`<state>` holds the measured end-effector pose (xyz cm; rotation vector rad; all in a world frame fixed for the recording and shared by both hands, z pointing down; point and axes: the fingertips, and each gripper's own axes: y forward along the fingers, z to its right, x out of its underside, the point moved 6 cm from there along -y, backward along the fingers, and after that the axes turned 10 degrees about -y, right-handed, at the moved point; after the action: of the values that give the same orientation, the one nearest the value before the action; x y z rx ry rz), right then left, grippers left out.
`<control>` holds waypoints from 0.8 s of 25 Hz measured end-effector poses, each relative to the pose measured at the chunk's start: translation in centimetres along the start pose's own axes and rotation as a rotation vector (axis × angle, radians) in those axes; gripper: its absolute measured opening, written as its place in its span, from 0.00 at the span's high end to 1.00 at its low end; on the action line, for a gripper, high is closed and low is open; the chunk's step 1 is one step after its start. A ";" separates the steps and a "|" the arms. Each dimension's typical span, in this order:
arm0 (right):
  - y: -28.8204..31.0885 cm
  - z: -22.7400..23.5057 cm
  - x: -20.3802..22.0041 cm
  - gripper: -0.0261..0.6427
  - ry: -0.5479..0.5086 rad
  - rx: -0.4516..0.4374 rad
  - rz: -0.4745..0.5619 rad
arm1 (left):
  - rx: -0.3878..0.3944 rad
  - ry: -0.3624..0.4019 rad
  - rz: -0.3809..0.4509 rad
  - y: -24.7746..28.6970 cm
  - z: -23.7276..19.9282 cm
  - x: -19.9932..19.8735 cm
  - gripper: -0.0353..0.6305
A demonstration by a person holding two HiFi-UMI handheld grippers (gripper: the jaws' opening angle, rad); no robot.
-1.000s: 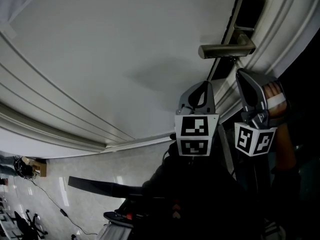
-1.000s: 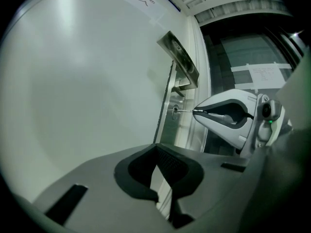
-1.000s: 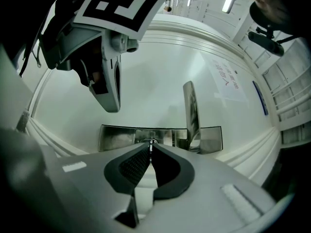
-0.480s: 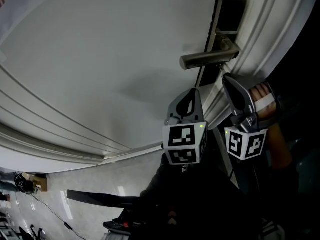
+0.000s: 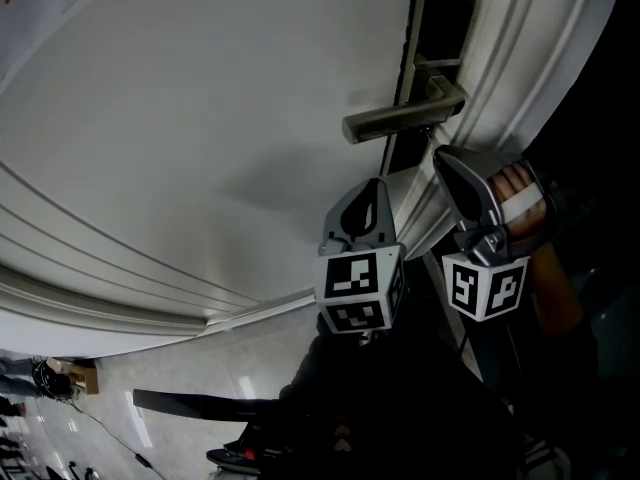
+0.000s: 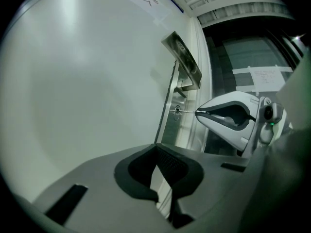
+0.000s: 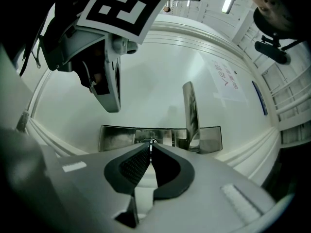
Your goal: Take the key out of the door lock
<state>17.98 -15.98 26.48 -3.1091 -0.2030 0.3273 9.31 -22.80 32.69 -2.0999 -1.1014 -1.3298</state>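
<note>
Two grippers are up at the door [image 5: 200,118], but only one is working. The right gripper [image 7: 150,148] is clenched on the key [image 6: 187,111]. Seen from its own camera, the thin metal edge sits pinched between the two dark pads. The left gripper's camera shows the key's shaft as a short bar running from the lock [image 6: 178,110] to the right gripper's tip. The key is therefore seated in the lock, in the metal plate [image 7: 116,137] below the handle [image 5: 400,120], and is not yet out. The left gripper [image 6: 156,148] hangs just beside the right one with its jaws pressed together on nothing.

The step in hand looks like the pull itself. To do it well, the person should probably draw the right gripper straight back along the line of the shaft, away from the door face. It should not drift up, down or sideways, since a tilted key tends to bind in the cylinder. The bite is narrow and near the jaw tips, so a firm squeeze and a slow, even pull would guard against slipping off. If the key resists, a slight turn to find the release position seems wiser than more force. The left gripper can stay clear, and the handle above should not be knocked.
</note>
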 end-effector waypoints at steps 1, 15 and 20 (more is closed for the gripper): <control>0.0 0.0 0.0 0.94 0.000 0.000 0.000 | -0.001 0.000 0.000 0.0 0.0 0.0 0.95; -0.2 -0.1 -0.1 0.94 -0.006 0.002 -0.001 | -0.005 -0.001 0.001 -0.2 0.0 0.2 0.95; -0.3 -0.1 -0.1 0.94 -0.006 0.001 -0.003 | -0.008 -0.005 0.001 -0.2 -0.2 0.2 0.95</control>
<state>17.89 -15.68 26.58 -3.1071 -0.2077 0.3370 9.04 -22.73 32.96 -2.1100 -1.0987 -1.3321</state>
